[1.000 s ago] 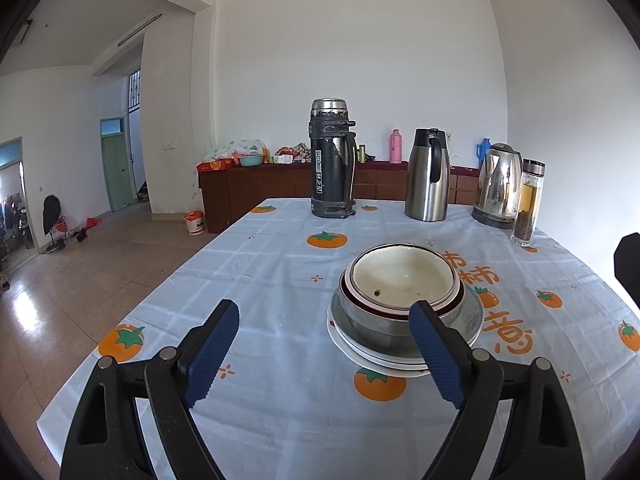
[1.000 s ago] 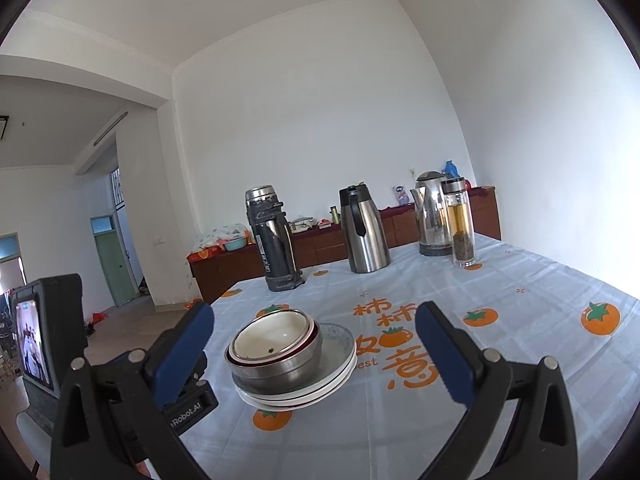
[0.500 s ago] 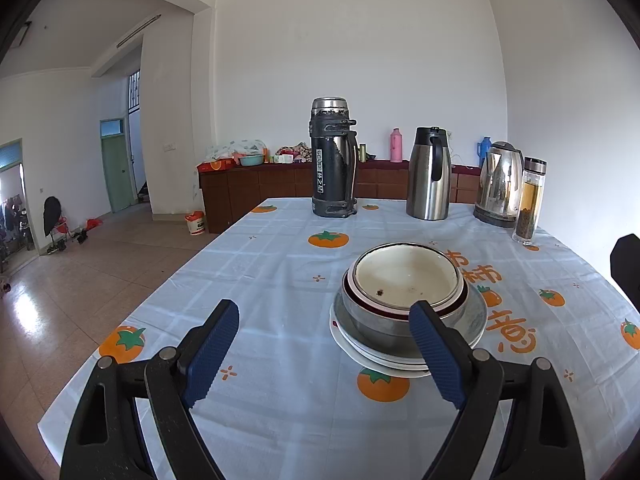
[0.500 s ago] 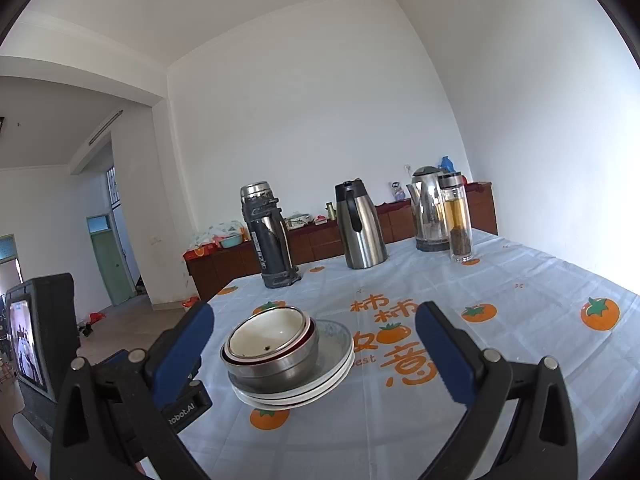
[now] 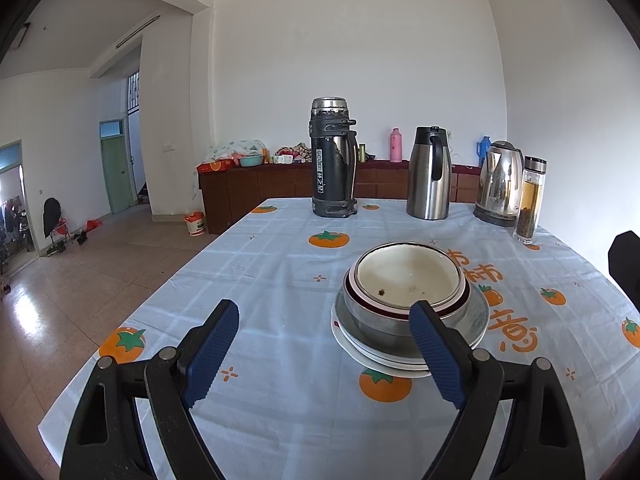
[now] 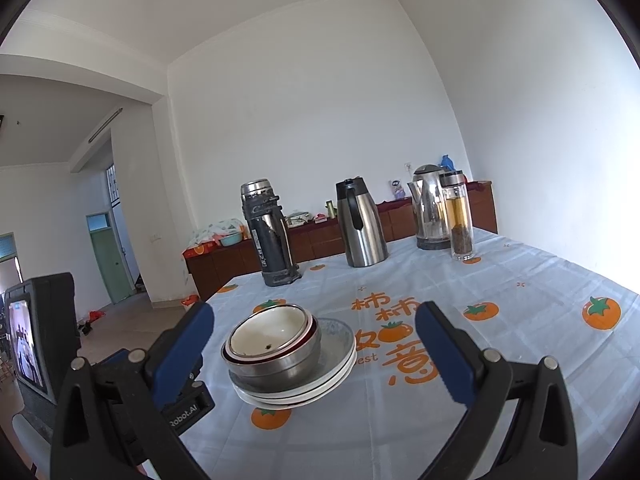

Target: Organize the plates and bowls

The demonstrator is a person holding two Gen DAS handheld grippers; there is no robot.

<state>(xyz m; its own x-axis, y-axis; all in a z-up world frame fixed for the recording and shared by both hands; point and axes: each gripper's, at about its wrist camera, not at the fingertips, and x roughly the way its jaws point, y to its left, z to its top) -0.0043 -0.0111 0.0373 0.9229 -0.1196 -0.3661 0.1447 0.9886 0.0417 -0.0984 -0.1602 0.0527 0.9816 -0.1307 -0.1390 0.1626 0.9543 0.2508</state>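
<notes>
Bowls nested in one pile sit on a short stack of white plates near the middle of the table, which is covered with a pale blue cloth printed with orange fruit. The top bowl is cream inside with a few dark crumbs; the outermost one is steel. The left hand-held gripper hangs just above the cloth with its blue pads spread wide and nothing between them; its right pad overlaps the stack's near edge in the left wrist view, though contact cannot be judged. The right hand-held gripper is likewise wide open and empty, framing the same stack. Along the far edge stand a dark flask, a steel carafe, a kettle and a glass tea bottle.
</notes>
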